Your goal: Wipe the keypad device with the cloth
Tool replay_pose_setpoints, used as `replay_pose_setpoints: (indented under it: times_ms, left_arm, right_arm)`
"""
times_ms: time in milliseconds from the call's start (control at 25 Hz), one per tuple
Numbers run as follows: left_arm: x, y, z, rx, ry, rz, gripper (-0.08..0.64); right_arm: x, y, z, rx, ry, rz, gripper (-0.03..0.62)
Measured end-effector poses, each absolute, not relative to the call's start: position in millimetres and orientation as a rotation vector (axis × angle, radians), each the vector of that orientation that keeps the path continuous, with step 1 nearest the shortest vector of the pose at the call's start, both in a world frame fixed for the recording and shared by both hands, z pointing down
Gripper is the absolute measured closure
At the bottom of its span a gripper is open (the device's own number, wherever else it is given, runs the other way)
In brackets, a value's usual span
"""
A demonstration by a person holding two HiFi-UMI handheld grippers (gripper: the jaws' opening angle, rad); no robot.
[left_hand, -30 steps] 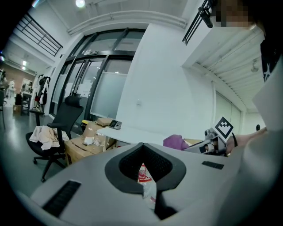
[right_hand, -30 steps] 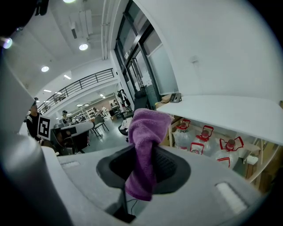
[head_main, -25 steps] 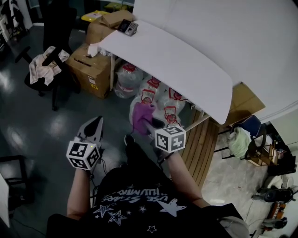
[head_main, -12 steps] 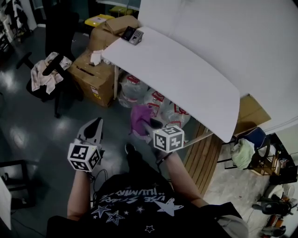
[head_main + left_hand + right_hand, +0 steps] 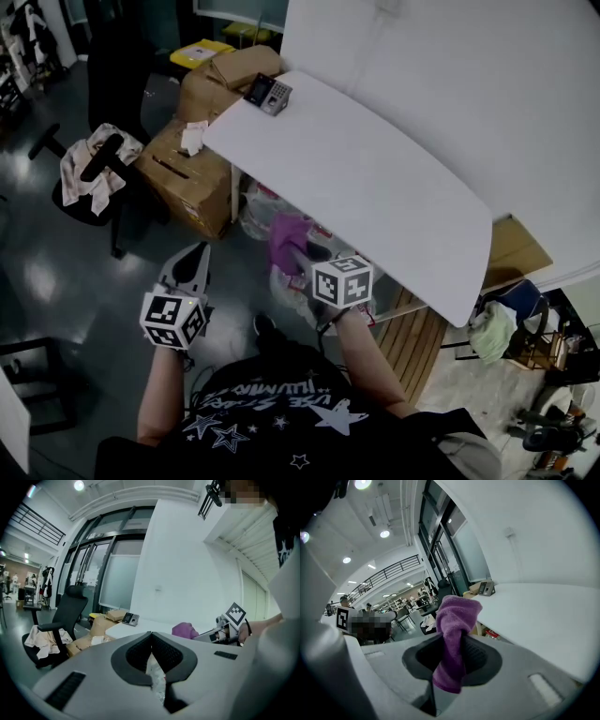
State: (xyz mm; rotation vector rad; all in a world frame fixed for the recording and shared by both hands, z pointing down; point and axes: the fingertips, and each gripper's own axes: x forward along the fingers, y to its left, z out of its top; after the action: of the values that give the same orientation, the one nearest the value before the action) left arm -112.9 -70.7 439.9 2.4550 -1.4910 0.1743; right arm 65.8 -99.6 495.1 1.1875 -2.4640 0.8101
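The keypad device [image 5: 267, 94] stands at the far left corner of the white table [image 5: 375, 178]; it also shows small in the left gripper view [image 5: 130, 618] and the right gripper view [image 5: 486, 588]. My right gripper [image 5: 298, 251] is shut on a purple cloth [image 5: 287, 239] [image 5: 453, 634], held in front of the table's near edge, well short of the device. The cloth [image 5: 184, 630] also shows in the left gripper view. My left gripper [image 5: 190, 258] hangs over the floor to the left, shut with nothing in it.
Cardboard boxes [image 5: 192, 159] stand by the table's left end. An office chair [image 5: 94, 173] with cloth draped on it stands further left. Plastic bags [image 5: 291, 281] lie under the table. A wooden pallet [image 5: 412, 328] and clutter sit at the right.
The view has shifted toward the table, so the keypad device and table sit lower in the head view. Both grippers hold much the same pose, the right still holding the cloth.
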Motion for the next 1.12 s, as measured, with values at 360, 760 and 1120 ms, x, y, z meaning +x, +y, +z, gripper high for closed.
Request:
replay_pose_setpoints:
  times_ms: [360, 760, 1120]
  left_arm:
    - [-112.7, -146.8, 444.3, 2.434, -1.527, 0.206, 0.552]
    - [-105.3, -199.1, 452.6, 2.432, -1.549, 0.224, 0.552]
    - [-119.7, -219.4, 458.4, 2.417, -1.538, 0.237, 0.552]
  right_arm:
    - [66.8, -184.2, 505.2, 1.15, -2.478, 0.842, 0.495]
    - [70.0, -249.4, 514.0, 1.116, -2.494, 0.831, 0.494]
    - [67.4, -265.0, 526.2, 1.127, -2.469, 0.878, 0.495]
